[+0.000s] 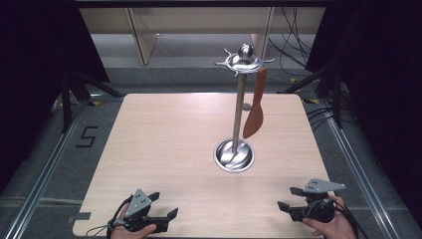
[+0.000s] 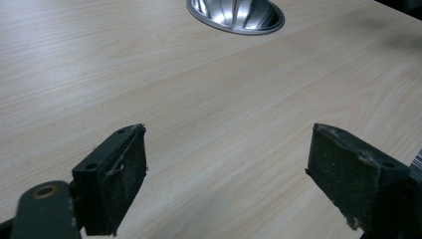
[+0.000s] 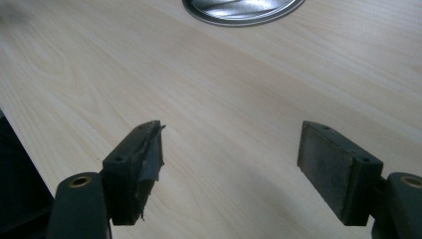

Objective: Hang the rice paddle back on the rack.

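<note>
A metal utensil stand (image 1: 239,99) rises from a round steel base (image 1: 234,155) right of the table's middle. A brown spatula (image 1: 255,107) hangs from a hook on its crown (image 1: 244,60), blade down. My left gripper (image 1: 163,205) rests near the front left edge, open, nothing between its jaws. My right gripper (image 1: 289,197) sits near the front right edge, also open and empty. The steel base (image 2: 235,15) shows at the top of the left gripper view beyond my left gripper (image 2: 226,172). The base (image 3: 242,11) lies far ahead of my right gripper (image 3: 231,167).
The light wooden table (image 1: 169,144) has bare wood around the stand. Black curtains flank both sides, cables trail on the floor at the back right, and a wooden frame stands behind the table.
</note>
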{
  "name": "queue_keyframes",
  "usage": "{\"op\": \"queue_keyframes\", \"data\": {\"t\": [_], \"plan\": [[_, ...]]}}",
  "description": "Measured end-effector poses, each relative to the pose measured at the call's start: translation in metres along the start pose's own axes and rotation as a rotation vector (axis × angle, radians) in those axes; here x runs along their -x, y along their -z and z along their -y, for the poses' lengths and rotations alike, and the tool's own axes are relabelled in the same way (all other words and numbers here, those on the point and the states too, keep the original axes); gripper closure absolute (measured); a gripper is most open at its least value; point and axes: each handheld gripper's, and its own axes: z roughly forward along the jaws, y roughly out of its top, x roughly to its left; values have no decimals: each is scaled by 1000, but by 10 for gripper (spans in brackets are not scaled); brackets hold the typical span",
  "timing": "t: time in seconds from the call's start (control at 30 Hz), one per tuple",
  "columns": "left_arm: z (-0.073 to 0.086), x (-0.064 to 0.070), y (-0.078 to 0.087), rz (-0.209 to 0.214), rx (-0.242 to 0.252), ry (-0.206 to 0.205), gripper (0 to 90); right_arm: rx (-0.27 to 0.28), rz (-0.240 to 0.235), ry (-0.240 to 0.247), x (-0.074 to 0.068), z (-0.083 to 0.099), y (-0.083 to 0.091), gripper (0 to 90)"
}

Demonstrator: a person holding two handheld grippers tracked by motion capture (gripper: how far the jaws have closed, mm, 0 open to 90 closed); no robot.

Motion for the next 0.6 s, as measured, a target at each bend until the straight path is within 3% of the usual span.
{"op": "queue_keyframes", "data": {"t": [0.03, 0.07, 0.1, 0.2, 0.27, 0.3, 0.33, 0.4, 0.43, 0.53, 0.57, 0.6], "plan": [[0, 0, -1, 7, 8, -7, 148, 2, 1, 0, 0, 0, 0, 268], [0, 1, -1, 0, 7, 18, 147, 5, 14, 28, 1, 0, 0, 267], [0, 1, 0, -2, -1, 12, 148, -2, -6, -30, -3, 1, 0, 267], [0, 0, 0, 1, -1, -2, 148, -12, -23, -9, -2, 2, 0, 265], [0, -1, 0, 1, -2, -13, 148, -14, 10, 19, -1, 2, 1, 264], [0, -1, 0, 2, -1, -13, 148, -11, -3, 24, 0, 3, 1, 265], [0, -1, 0, 2, -2, -13, 147, -19, 0, 0, -2, 3, 2, 264], [0, -1, -1, 8, 0, -9, 148, -15, 10, -2, -2, 4, 2, 264], [0, 0, -1, 6, 2, 12, 148, -10, -2, -8, -2, 5, 1, 265], [0, 0, 0, 1, 1, 13, 148, -10, 19, 39, 0, 5, 1, 264], [0, 0, 0, 1, 1, 13, 148, -13, 1, 37, 0, 5, 1, 264], [0, 0, 0, 1, 1, 13, 147, -26, 9, -12, -4, 6, 2, 264]]}}
